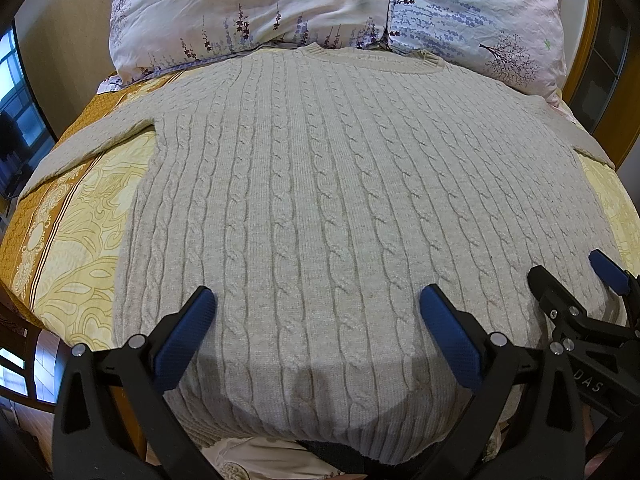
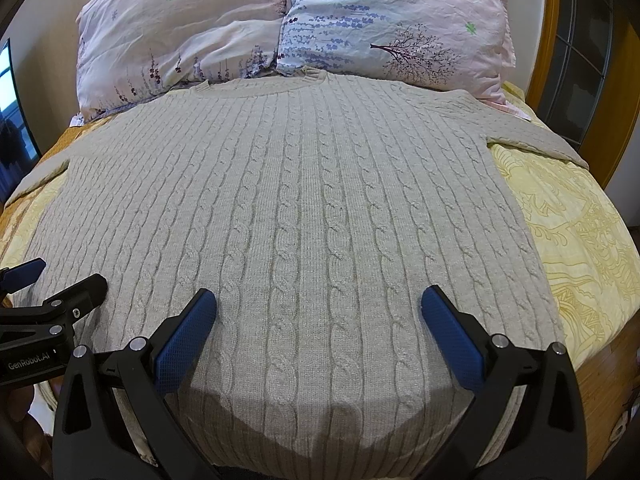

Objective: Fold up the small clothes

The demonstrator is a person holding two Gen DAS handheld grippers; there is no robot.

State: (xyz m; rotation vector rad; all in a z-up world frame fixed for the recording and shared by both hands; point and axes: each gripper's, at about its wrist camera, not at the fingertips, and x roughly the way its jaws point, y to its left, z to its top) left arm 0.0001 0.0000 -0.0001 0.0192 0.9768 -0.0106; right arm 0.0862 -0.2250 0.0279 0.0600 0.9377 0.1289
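Observation:
A beige cable-knit sweater point(image 1: 320, 208) point(image 2: 304, 216) lies flat and face up on the bed, collar toward the pillows, sleeves spread to both sides, hem hanging over the near edge. My left gripper point(image 1: 318, 304) hovers open above the lower left part of the sweater, nothing between its blue pads. My right gripper point(image 2: 319, 304) hovers open above the lower right part, also empty. Each gripper shows in the other's view: the right gripper point(image 1: 568, 276) at the right edge, the left gripper point(image 2: 60, 276) at the left edge.
Two floral pillows point(image 1: 256, 12) point(image 2: 392, 20) lean at the head of the bed just past the collar. A yellow patterned bedspread point(image 1: 76, 232) point(image 2: 576, 224) shows on both sides of the sweater. A wooden bed frame point(image 2: 540, 32) rises at the right; a window point(image 1: 16, 112) is at the left.

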